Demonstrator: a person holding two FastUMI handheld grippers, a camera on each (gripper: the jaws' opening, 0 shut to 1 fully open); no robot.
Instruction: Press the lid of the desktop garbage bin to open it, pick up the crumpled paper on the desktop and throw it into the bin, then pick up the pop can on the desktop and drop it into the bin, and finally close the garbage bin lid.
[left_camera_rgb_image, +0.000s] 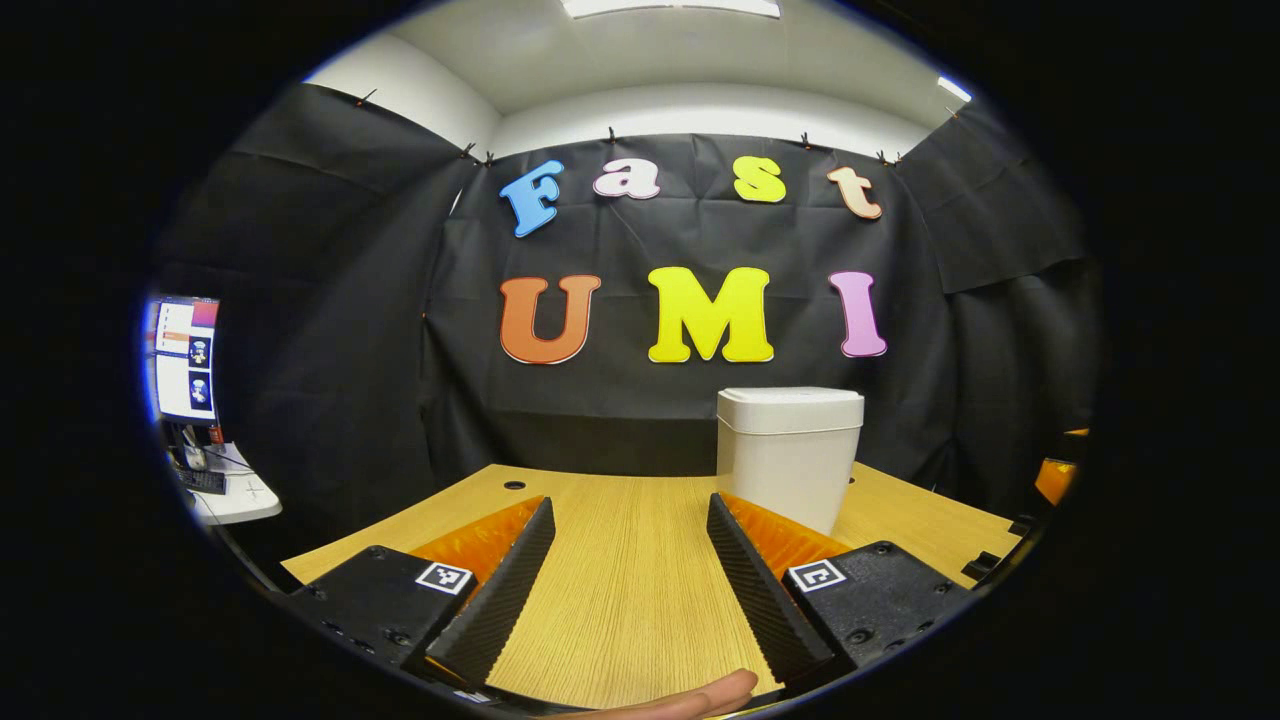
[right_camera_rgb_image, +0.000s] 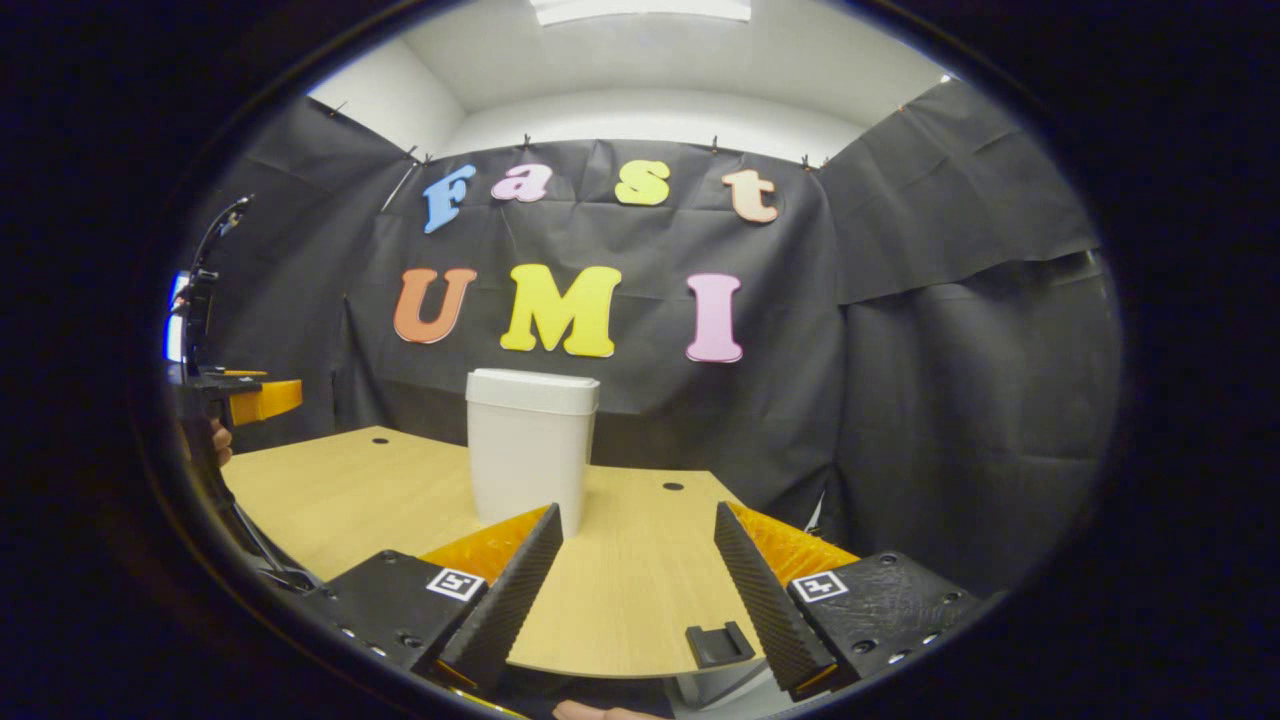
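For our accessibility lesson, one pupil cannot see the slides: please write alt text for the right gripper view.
A white desktop garbage bin with its lid shut stands on a wooden table before a black cloth wall. The right claw is open in the foreground, holding nothing, its left finger overlapping the bin's base. The other claw shows at the left edge.

Booth surroundings around the wooden desk

The wooden desk (left_camera_rgb_image: 620, 580) has a pale grain top with small round cable holes (left_camera_rgb_image: 514, 485) near its far edge; in the right gripper view another hole (right_camera_rgb_image: 673, 487) sits near the desk's far right edge and a black clip (right_camera_rgb_image: 720, 643) grips its near edge. Left of the desk, a lit monitor (left_camera_rgb_image: 185, 358) stands on a white side table (left_camera_rgb_image: 235, 495). Behind the desk hangs black cloth (left_camera_rgb_image: 330, 330), with ceiling lights (left_camera_rgb_image: 670, 8) above.
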